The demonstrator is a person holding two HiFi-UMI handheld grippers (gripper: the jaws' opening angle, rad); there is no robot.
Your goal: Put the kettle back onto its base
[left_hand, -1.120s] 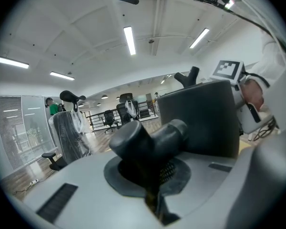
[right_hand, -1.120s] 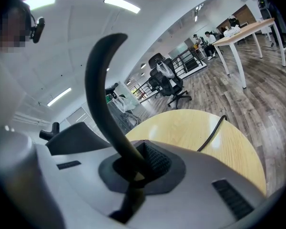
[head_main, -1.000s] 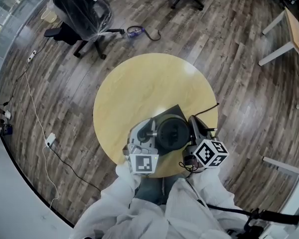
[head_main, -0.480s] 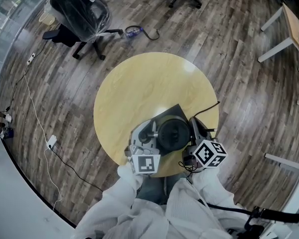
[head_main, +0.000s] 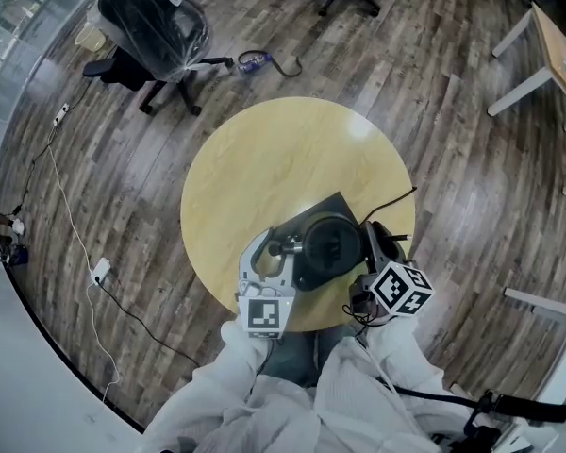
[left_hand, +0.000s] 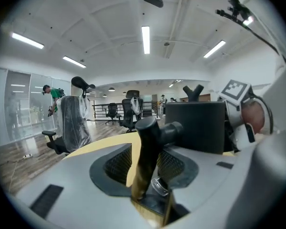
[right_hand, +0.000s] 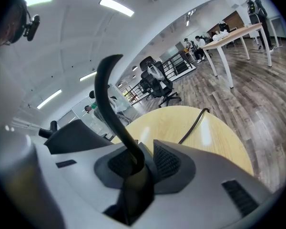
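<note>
A black kettle (head_main: pixel 326 250) stands on its dark square base (head_main: pixel 337 206) near the front edge of the round yellow table (head_main: pixel 264 168). My left gripper (head_main: pixel 275 246) is at the kettle's left, and its jaws are opening. The knobbed side handle (left_hand: pixel 150 142) stands between them, and the pads are off it. The kettle's body (left_hand: pixel 195 125) shows behind. My right gripper (head_main: pixel 372 243) is at the kettle's right, shut on the thin curved black handle (right_hand: pixel 109 104). The base's cord (right_hand: pixel 193 123) runs off the table's right edge.
Black office chairs (head_main: pixel 156 26) stand on the wooden floor beyond the table, one wrapped in plastic. A white cable (head_main: pixel 71 225) trails over the floor at left. Wooden desks (head_main: pixel 547 55) stand at the far right. The table's far half (head_main: pixel 283 149) bears nothing.
My left gripper's jaws have spread apart off the side handle, and that gripper has drifted slightly left. The kettle and the right gripper have hardly shifted.
</note>
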